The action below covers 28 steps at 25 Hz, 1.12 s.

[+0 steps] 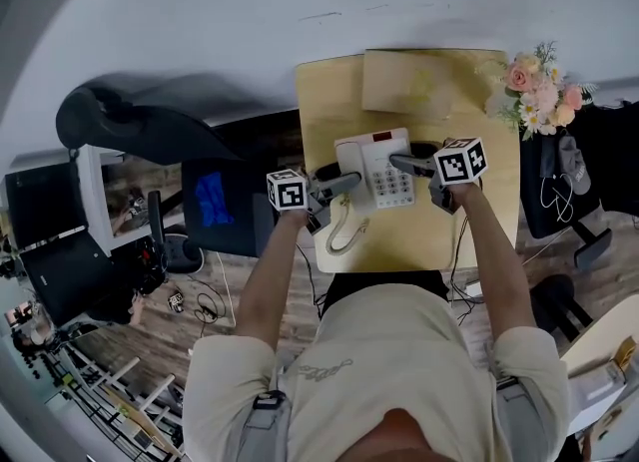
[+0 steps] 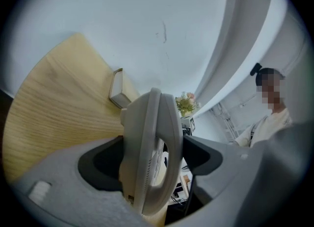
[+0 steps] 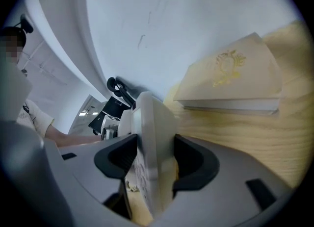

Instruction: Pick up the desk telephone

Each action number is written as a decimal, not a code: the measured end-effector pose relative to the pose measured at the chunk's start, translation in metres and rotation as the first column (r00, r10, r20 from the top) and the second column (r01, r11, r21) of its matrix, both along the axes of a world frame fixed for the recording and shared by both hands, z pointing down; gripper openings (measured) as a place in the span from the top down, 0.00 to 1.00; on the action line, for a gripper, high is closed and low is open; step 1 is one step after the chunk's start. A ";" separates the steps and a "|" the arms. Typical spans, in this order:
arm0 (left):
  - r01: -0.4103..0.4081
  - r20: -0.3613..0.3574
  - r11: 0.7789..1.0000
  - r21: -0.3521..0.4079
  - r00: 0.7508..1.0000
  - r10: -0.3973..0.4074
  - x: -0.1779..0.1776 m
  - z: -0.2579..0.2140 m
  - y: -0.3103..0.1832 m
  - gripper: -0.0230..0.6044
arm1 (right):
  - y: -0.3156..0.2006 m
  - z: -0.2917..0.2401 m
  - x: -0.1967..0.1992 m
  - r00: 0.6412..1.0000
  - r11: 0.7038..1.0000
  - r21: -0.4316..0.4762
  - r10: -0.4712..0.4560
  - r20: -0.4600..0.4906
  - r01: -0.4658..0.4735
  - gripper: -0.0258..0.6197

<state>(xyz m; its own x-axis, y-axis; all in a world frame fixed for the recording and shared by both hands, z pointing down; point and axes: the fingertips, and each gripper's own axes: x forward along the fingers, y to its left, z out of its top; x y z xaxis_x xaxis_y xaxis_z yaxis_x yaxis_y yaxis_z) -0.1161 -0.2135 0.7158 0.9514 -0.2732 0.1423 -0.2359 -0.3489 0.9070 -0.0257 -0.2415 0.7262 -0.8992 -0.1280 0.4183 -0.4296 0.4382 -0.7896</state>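
Desk telephone: The white desk telephone (image 1: 385, 173) sits in the middle of the pale wooden worktop (image 1: 484, 221), keypad facing up and between your two claws. You cannot tell whether its base touches the wood or hangs just above it.
Handset: The handset (image 1: 347, 164) lies in its cradle along the telephone's left side.
Coiled cord: The coiled cord (image 1: 344, 232) trails from the handset end toward you in a loose loop on the worktop.
Left claw: Your left claw (image 2: 153, 160) reaches in from the telephone's left. Its dark pads lie against both faces of the handset edge, so it is spread wide and clamped on the desk telephone.
Right claw: Your right claw (image 3: 154, 164) reaches in from the telephone's right. The thin right edge of the body fills the gap between its pads, and both pads touch it, so it also grips the telephone.
Marker cubes: One marker cube (image 1: 288, 190) rides on your left claw just off the worktop's left edge. The other (image 1: 462, 161) rides on your right claw above the wood.
Book: A closed cream book (image 1: 431, 81) with a gold emblem on its cover lies flat at the back of the worktop, behind the telephone and apart from it.
Bouquet: A bouquet (image 1: 537, 91) of pink and white flowers stands at the far right corner, near the book's right end.
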 end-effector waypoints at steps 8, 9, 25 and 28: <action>-0.030 0.050 0.985 0.171 0.999 0.021 -0.002 -0.068 0.022 0.37 | 0.024 -0.069 -0.002 0.999 0.988 0.151 0.019 0.039 -0.024 0.61; -0.035 0.059 0.982 0.187 0.998 0.025 -0.001 -0.076 0.026 0.37 | 0.027 -0.078 -0.002 0.999 0.985 0.174 0.016 0.037 -0.023 0.61; -0.034 0.076 0.900 0.435 0.997 0.001 0.001 -0.223 0.062 0.37 | 0.059 -0.236 -0.001 0.999 0.883 0.468 0.021 0.041 -0.038 0.61; -0.028 0.063 0.884 0.466 0.998 -0.002 0.001 -0.242 0.063 0.37 | 0.060 -0.258 -0.001 0.999 0.860 0.509 0.027 0.038 -0.043 0.61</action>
<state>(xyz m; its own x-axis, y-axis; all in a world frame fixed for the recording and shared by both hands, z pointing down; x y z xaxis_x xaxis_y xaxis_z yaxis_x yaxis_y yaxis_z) -0.1152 -0.1500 0.4741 0.9490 -0.3097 0.0586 -0.2772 -0.7315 0.6229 -0.0271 -0.1810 0.4685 -0.9006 -0.3481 0.2601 -0.4331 0.7677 -0.4723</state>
